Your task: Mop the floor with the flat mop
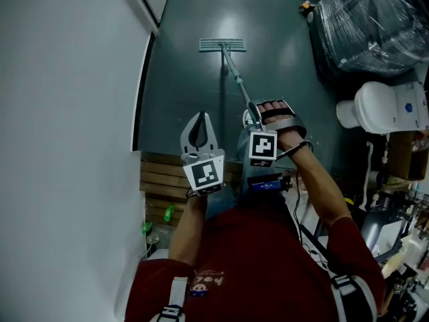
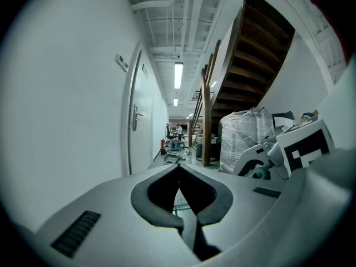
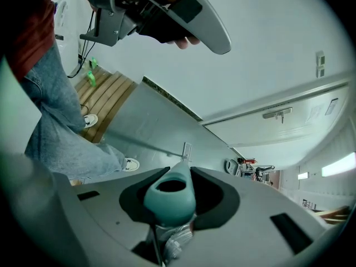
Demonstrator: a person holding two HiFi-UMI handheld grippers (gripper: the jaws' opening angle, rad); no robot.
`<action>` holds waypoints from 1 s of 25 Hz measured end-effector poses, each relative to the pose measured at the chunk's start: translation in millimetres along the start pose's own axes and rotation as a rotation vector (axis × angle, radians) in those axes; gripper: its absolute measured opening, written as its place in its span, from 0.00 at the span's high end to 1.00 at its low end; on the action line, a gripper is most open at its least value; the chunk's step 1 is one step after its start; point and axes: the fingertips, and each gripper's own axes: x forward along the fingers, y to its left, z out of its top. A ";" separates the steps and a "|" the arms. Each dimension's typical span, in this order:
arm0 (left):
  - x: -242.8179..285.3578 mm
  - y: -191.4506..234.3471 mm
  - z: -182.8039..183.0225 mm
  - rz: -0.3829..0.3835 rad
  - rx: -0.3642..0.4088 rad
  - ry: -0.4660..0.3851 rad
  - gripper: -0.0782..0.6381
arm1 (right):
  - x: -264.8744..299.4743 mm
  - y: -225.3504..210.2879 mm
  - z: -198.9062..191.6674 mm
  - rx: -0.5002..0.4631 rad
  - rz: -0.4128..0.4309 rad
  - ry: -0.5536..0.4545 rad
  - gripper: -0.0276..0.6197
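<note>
The flat mop head (image 1: 222, 45) lies on the dark grey floor (image 1: 188, 72) far ahead, by the wall. Its pole (image 1: 234, 76) slants back to my right gripper (image 1: 253, 115), which is shut on the handle. In the right gripper view the teal handle end (image 3: 169, 198) sits clamped between the jaws of that gripper (image 3: 181, 171), and the mop head (image 3: 186, 149) shows small beyond. My left gripper (image 1: 199, 118) hovers just left of the pole, shut and empty. In its own view the left gripper (image 2: 179, 168) has its tips meeting on nothing.
A white wall (image 1: 67, 113) runs along the left. A slatted wooden platform (image 1: 164, 180) lies under my feet. At the right stand a white toilet (image 1: 383, 106) and a plastic-wrapped bulk (image 1: 375, 22). Stairs (image 2: 250, 65) and a door (image 2: 139, 121) line the corridor ahead.
</note>
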 end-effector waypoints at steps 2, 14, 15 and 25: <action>6.3 2.0 0.3 0.004 -0.001 0.001 0.87 | 5.0 -6.8 0.2 0.002 0.009 -0.002 0.77; 44.9 13.9 0.3 0.020 0.006 0.005 0.87 | 52.7 -42.9 -2.9 -0.008 0.001 -0.007 0.77; 47.7 14.0 -0.7 0.021 0.005 0.009 0.87 | 57.1 -45.3 -3.8 -0.009 0.001 -0.009 0.77; 62.6 16.7 -18.1 0.001 0.018 0.043 0.87 | 101.1 -63.2 -1.9 -0.029 -0.003 -0.004 0.77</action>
